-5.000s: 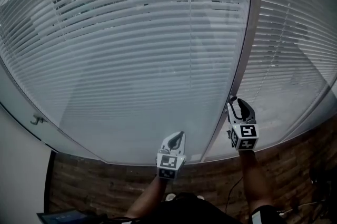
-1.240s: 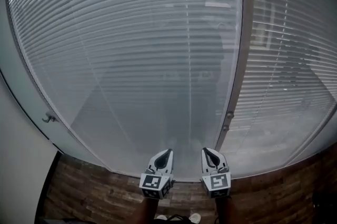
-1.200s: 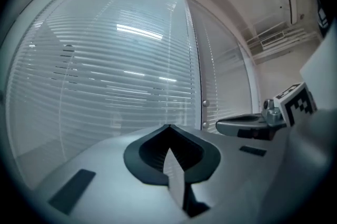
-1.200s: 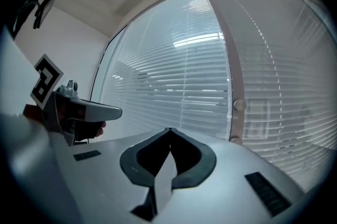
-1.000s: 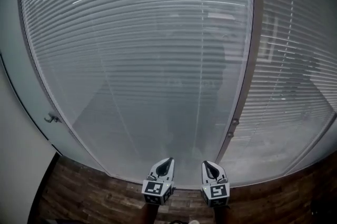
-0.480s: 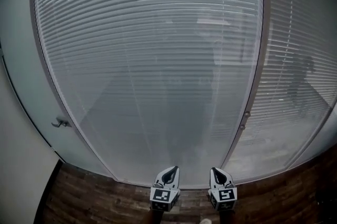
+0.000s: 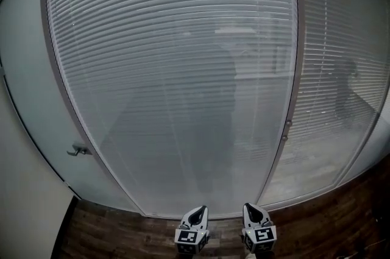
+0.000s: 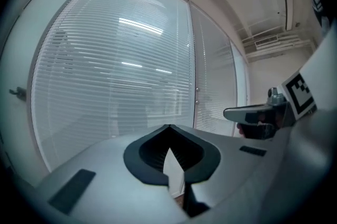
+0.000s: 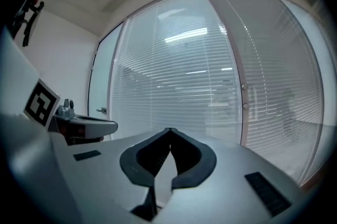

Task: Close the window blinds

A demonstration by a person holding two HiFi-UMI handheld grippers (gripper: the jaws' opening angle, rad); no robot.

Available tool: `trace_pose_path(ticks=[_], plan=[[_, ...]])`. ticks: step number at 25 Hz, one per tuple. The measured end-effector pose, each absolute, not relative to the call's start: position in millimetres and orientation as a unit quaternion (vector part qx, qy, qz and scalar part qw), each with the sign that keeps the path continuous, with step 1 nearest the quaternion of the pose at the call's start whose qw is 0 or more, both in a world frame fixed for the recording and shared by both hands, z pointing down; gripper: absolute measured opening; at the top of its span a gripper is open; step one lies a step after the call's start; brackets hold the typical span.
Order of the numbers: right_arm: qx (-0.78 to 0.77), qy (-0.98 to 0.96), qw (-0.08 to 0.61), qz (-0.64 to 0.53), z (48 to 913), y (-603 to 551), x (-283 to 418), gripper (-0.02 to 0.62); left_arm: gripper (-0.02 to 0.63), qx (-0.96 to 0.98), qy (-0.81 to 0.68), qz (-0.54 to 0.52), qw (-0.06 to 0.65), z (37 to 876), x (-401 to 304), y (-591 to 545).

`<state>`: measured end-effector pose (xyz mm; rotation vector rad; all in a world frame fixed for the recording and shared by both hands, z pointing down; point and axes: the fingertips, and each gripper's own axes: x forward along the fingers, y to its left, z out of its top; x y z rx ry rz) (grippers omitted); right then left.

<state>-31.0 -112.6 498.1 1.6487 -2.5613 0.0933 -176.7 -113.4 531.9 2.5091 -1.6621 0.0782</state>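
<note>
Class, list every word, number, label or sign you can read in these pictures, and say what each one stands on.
No readable text anywhere.
The only print is the black-and-white square markers on the left tongs and right tongs: patterns, not letters or numbers.
The blinds and the handle show no print.

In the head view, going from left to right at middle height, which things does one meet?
Small handle on the frosted glass panel → wide blind → upright frame post → narrower blind.
</note>
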Motion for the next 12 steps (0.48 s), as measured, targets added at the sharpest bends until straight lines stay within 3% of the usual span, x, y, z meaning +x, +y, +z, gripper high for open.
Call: trace_pose_path(ticks=[3, 7, 12], plan=[[0.541, -0.841, 0.014, 0.006, 474.2, -91.2, -40.0, 0.003, -0.005, 0.828, -0.556, 0.015, 0.076, 528.9, -189.2, -99.3], [0.525, -0.850, 0.033, 0.005, 486.2, -79.8, -45.1, 0.003, -0.005, 0.828, -0.556, 0.005, 0.070, 519.3, -187.1, -84.3], [0.571, -0.820, 0.006, -0.018, 477.8, -71.1, -13.7, 0.003, -0.005, 0.835, -0.548, 0.013, 0.046, 509.9, -167.9, -73.9]])
